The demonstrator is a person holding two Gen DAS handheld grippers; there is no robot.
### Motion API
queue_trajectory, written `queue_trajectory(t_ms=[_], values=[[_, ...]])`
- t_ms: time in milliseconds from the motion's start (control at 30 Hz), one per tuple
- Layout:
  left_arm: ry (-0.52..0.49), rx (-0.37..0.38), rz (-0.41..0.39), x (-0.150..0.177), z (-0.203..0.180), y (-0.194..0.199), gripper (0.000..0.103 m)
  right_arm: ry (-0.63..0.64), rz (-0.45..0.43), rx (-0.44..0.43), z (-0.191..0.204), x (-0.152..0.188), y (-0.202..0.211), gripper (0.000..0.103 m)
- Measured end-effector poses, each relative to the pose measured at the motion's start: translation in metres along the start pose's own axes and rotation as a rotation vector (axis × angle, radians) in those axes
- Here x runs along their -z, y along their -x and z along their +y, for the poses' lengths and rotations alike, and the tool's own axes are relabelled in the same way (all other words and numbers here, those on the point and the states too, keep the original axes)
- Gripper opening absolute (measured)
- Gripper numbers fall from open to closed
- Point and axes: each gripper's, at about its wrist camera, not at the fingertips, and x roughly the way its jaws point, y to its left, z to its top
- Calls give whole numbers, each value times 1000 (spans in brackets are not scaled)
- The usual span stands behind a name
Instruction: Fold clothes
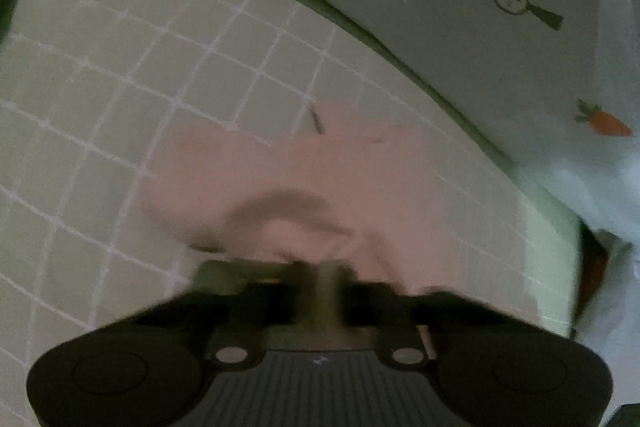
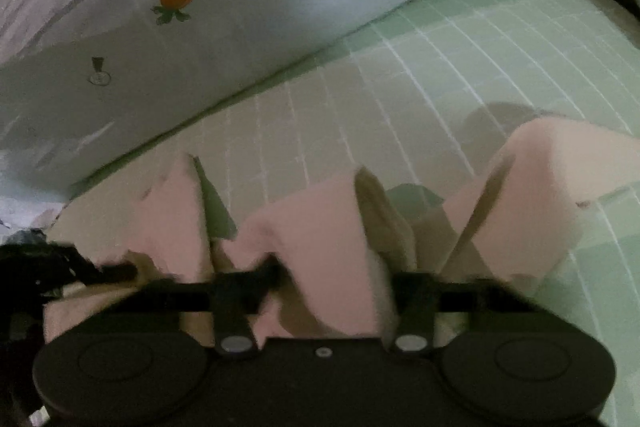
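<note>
The pink cloth — thin, limp, light, best pinched at an edge — fills the lower middle of the right view, bunched in the closed right hand-held gripper; the left hand-held gripper looks closed on it too.

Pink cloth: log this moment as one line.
task: fold clothes | pink cloth: bunched on green grid sheet | left gripper: on cloth, blurred | right gripper: cloth between fingers

Motion blur smears the left tongs, so their grip cannot be told. The soft pink garment hides the right tongs' tips; its right end leaves the picture.
</note>
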Motion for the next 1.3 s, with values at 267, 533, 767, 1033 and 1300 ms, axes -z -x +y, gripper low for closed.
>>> queue_trajectory(t_ms=[267,533,767,1033,1300], values=[[-39,-7,-254,-53,-6,59,8,103,-239,-43,34,-68,12,12],[-144,97,-567,-16,9,192,8,133,-572,-198,30,-78,125,9],[-135,-137,-310,115,76,160,10,64,-368,44,-47,48,136,9],[-55,-201,-278,148,111,163,55,-94,-228,130,-78,98,131,57],[-63,-265,-331,115,98,163,74,178,-324,287,-12,69,109,72]])
